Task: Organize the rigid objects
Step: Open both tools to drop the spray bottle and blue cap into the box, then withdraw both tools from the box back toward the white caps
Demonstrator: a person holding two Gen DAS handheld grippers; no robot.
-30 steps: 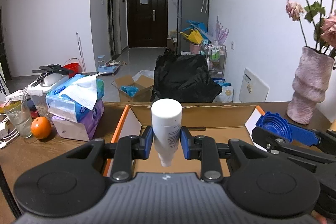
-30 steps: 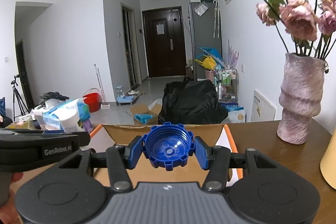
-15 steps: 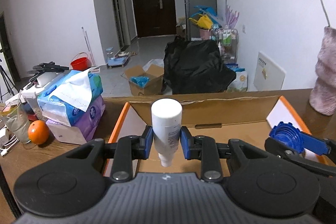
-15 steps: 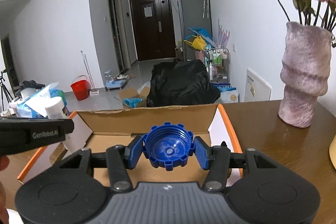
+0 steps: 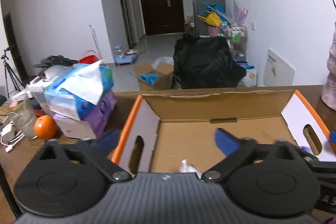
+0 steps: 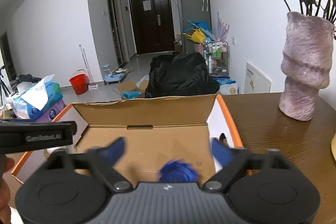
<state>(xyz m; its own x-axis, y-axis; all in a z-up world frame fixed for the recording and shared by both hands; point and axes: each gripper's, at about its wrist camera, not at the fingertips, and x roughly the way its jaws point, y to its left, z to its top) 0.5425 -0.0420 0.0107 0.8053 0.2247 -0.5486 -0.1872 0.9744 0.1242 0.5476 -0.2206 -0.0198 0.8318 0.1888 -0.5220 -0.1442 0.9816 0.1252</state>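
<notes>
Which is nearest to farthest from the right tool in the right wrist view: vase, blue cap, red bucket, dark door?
1. Blue cap, just below the open right tool, in the box.
2. Vase, on the table, right.
3. Red bucket, on the floor, left.
4. Dark door, far end.

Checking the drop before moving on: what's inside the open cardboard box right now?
A blurred blue ridged plastic cap and a white plastic bottle, only its tip showing. The gripper bodies cover the near floor of the orange-edged cardboard box; the far floor is bare.
</notes>
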